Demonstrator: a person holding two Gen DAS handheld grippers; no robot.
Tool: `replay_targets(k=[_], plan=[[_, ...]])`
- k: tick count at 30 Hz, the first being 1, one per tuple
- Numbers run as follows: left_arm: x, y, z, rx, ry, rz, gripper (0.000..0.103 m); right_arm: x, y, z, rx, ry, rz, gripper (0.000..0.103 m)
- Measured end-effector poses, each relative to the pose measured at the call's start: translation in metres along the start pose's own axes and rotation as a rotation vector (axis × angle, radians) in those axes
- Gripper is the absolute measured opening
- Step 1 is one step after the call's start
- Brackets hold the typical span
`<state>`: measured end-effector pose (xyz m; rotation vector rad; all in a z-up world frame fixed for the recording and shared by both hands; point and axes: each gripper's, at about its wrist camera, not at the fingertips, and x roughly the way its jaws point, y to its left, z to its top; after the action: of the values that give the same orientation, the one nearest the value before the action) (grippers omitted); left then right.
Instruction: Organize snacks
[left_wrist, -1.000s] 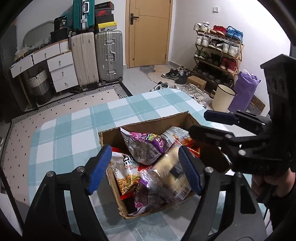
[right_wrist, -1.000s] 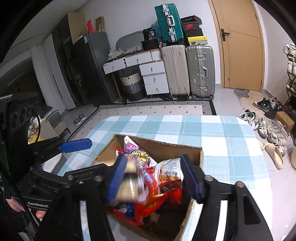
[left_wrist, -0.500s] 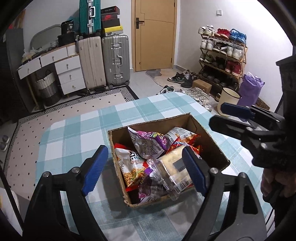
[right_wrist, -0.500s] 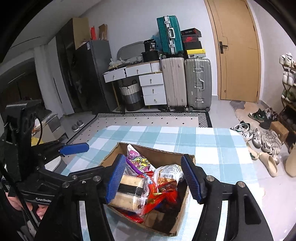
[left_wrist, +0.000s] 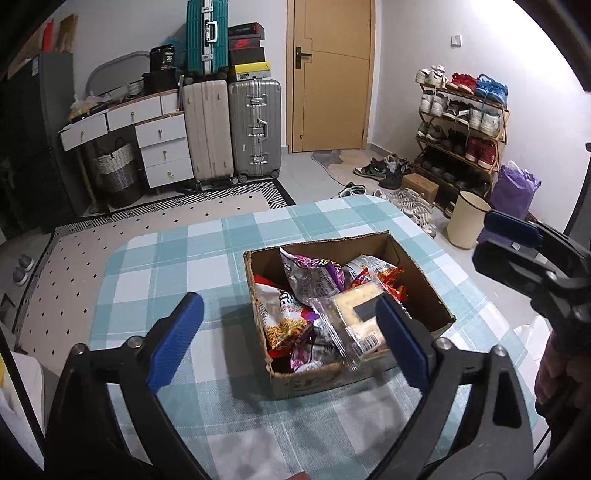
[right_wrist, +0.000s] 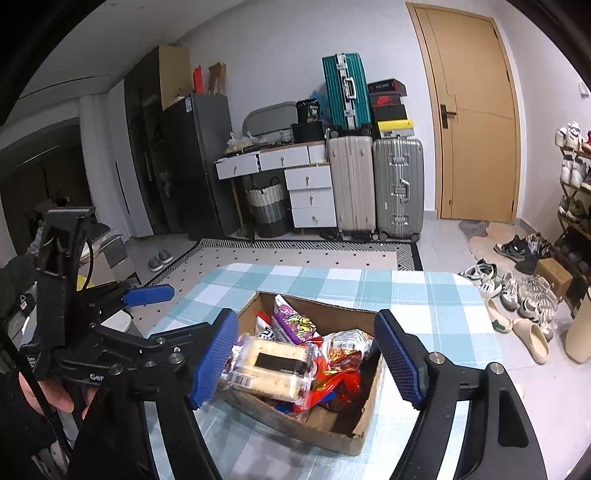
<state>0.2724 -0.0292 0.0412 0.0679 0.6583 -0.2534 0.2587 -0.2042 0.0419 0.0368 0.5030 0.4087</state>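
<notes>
A cardboard box (left_wrist: 421, 280) (right_wrist: 332, 432) sits on the checked tablecloth, full of snack packets. On top lies a clear pack of pale wafers (left_wrist: 356, 317) (right_wrist: 273, 365), with a purple bag (left_wrist: 314, 277) (right_wrist: 295, 323) and red-orange noodle packets (left_wrist: 280, 317) beside it. My left gripper (left_wrist: 290, 339) is open and empty, held above and short of the box. My right gripper (right_wrist: 306, 358) is open and empty, held over the box's near side. Each gripper shows at the edge of the other's view.
The table (left_wrist: 166, 258) has rounded corners and a blue-white cloth. Behind it stand suitcases (left_wrist: 255, 125), white drawers (left_wrist: 162, 147) and a door (left_wrist: 332, 74). A shoe rack (left_wrist: 461, 129), a bin (left_wrist: 467, 219) and loose shoes are to the right.
Both grippers have drawn back and up from the box, which looks smaller now. The wafer pack, blurred in motion a second ago, lies still on top of the snacks.
</notes>
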Motion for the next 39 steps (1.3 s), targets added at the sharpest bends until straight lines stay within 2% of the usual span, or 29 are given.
replay_targets(k=[2, 6, 12, 26, 39], plan=[[-0.010, 0.000, -0.004, -0.008, -0.018, 0.012, 0.102, -0.008, 0.004, -0.002, -0.008, -0.009, 0.001, 0.078], [-0.023, 0.000, -0.009, -0.016, -0.031, 0.025, 0.102, -0.024, 0.011, -0.008, -0.018, -0.030, 0.002, 0.083], [-0.042, 0.005, -0.022, -0.039, -0.064, 0.057, 0.102, -0.045, 0.017, -0.021, -0.023, -0.056, 0.001, 0.084], [-0.084, 0.015, -0.067, -0.074, -0.195, 0.160, 0.102, -0.078, 0.020, -0.065, -0.011, -0.118, -0.006, 0.087], [-0.073, 0.036, -0.118, -0.127, -0.209, 0.218, 0.102, -0.087, 0.014, -0.105, -0.022, -0.167, -0.035, 0.089]])
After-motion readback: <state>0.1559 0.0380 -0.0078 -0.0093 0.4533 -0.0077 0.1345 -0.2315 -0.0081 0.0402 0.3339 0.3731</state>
